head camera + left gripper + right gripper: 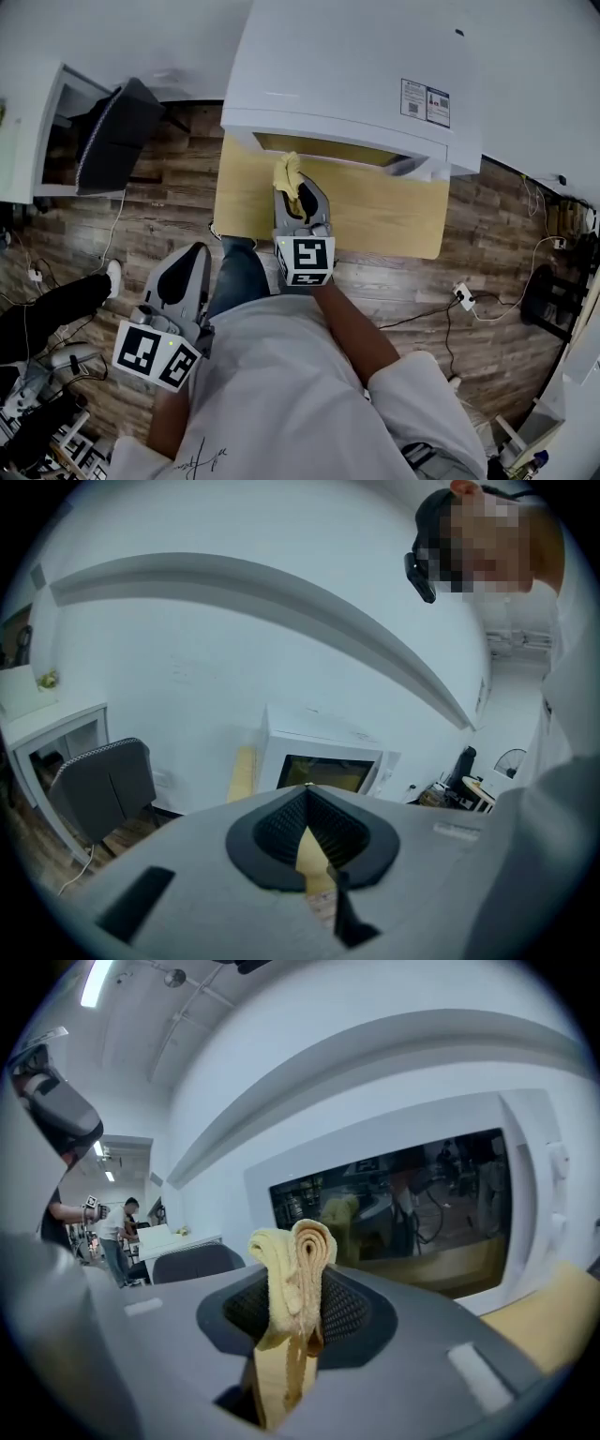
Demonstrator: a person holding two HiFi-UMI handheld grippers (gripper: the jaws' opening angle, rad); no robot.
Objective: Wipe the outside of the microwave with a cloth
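Gripping the yellow cloth point(292, 1269) in my right gripper point(298, 190) near the microwave point(356, 75); my left gripper point(307, 791) is clenched, empty.

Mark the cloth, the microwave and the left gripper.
cloth point(298, 1252), right gripper view, rolled top above the jaws
microwave point(347, 66), head view, white top panel
left gripper point(307, 794), left gripper view, where the shut jaws meet

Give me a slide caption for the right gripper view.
Right hand-held gripper clamps a yellow cloth facing the microwave door.
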